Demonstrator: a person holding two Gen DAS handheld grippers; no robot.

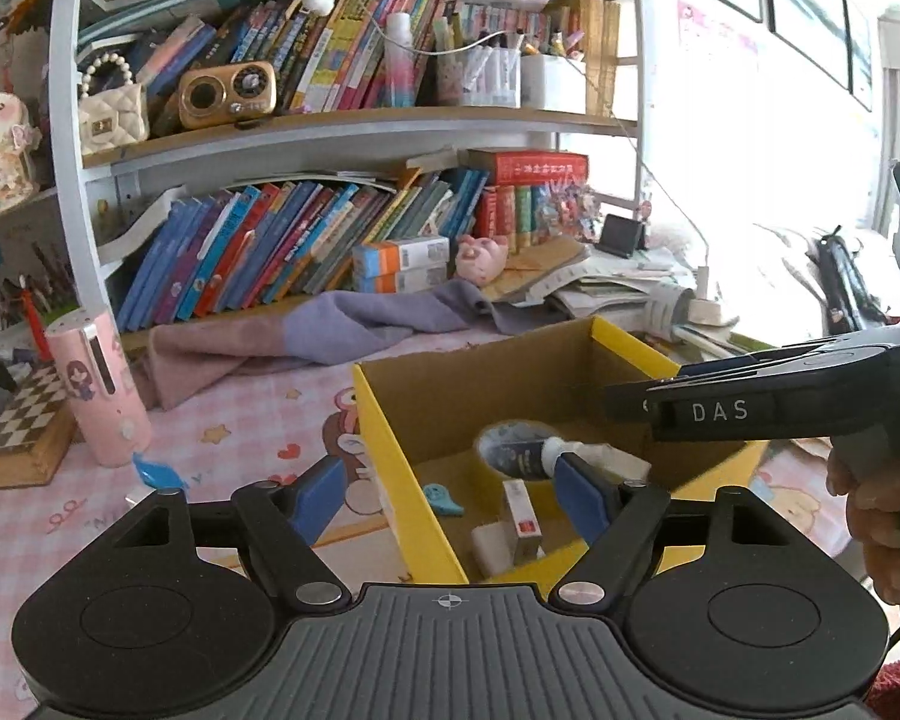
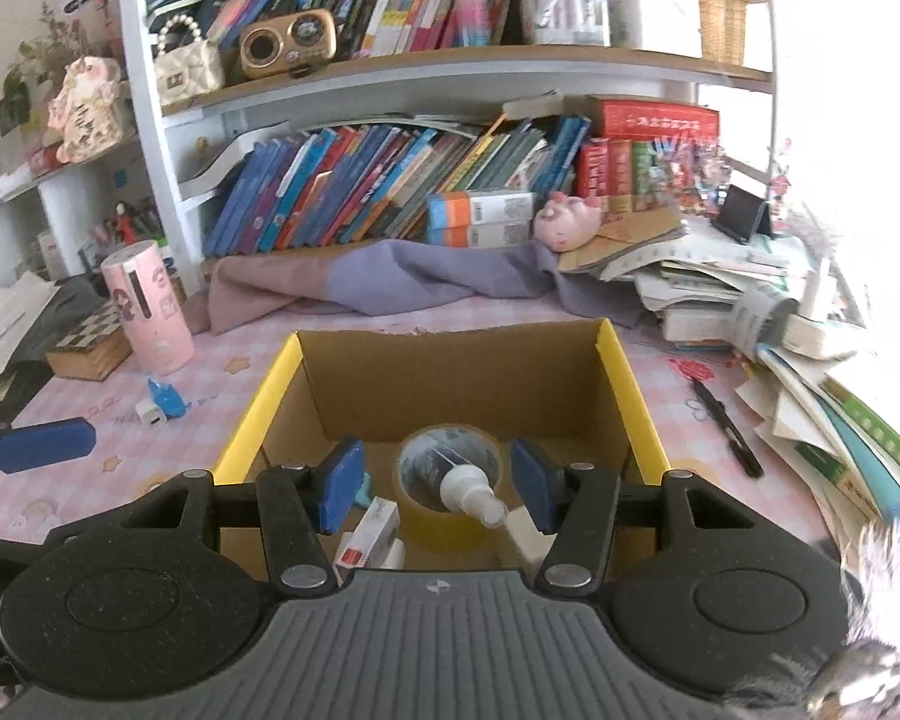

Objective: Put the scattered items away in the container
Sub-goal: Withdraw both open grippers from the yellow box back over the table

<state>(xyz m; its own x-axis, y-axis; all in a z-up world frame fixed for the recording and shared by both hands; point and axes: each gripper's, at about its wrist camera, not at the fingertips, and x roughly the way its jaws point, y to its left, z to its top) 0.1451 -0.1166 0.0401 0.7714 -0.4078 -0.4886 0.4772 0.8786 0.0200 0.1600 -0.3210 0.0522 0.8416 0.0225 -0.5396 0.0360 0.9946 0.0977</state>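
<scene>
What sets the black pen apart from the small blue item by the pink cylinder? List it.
Place: the black pen lies on the tablecloth right of the cardboard box; the blue item lies left of it, beside a white charger.
Shape: the pen is long and thin; the blue item is short and chunky.
Colour: black against bright blue.
Shared: both are outside the box.

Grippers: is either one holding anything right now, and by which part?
Nothing is held. The left gripper and right gripper both stand open over the cardboard box, with no item between their pads.
</scene>
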